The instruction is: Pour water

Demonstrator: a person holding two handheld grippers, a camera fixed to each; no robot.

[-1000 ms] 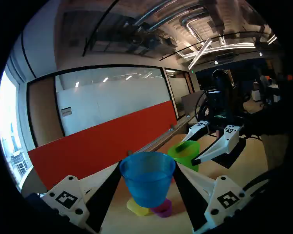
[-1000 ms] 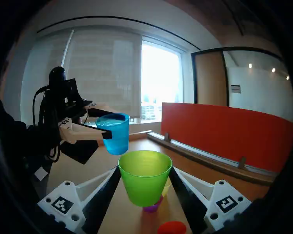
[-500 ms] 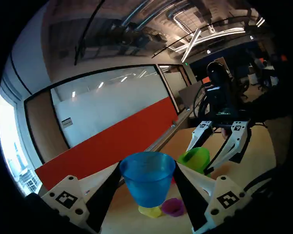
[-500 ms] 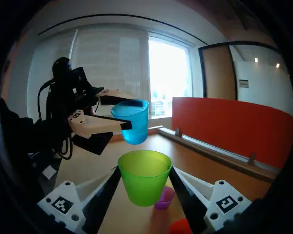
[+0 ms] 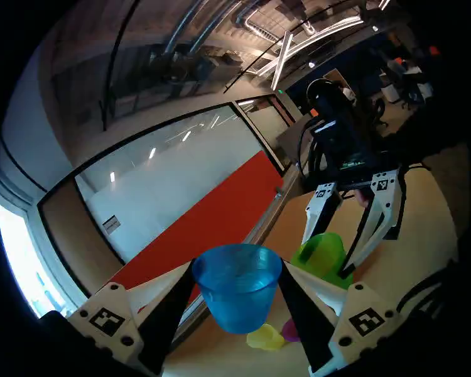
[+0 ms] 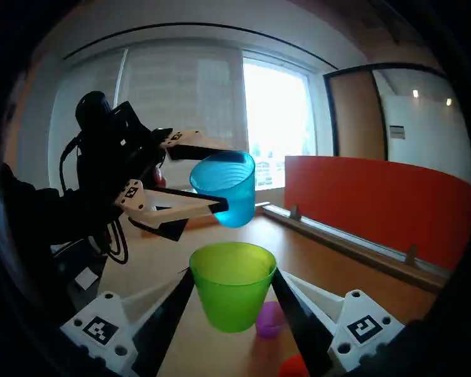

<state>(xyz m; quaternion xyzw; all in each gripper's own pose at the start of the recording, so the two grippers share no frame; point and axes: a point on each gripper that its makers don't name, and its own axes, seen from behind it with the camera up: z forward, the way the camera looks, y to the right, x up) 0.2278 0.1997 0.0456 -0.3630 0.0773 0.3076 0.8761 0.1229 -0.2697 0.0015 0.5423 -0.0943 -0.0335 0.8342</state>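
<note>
On the light wooden counter (image 6: 336,264), a small purple plastic cup (image 6: 270,319) and a small yellow plastic cup (image 5: 265,337) stand just beyond the grippers, and a long orange-red partition panel (image 6: 386,207) runs along the far edge. The left gripper (image 5: 237,267) is raised and rolled over, its jaws closed on the sides of the tilted translucent blue plastic cup (image 5: 237,292). This cup hangs above the far rim of the upright translucent green plastic cup (image 6: 233,292), which the low right gripper (image 6: 233,276) clamps between its jaws.

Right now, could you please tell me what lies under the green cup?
Below the green cup, a small purple cup sits on the wooden table. The green cup partly covers it.
</note>
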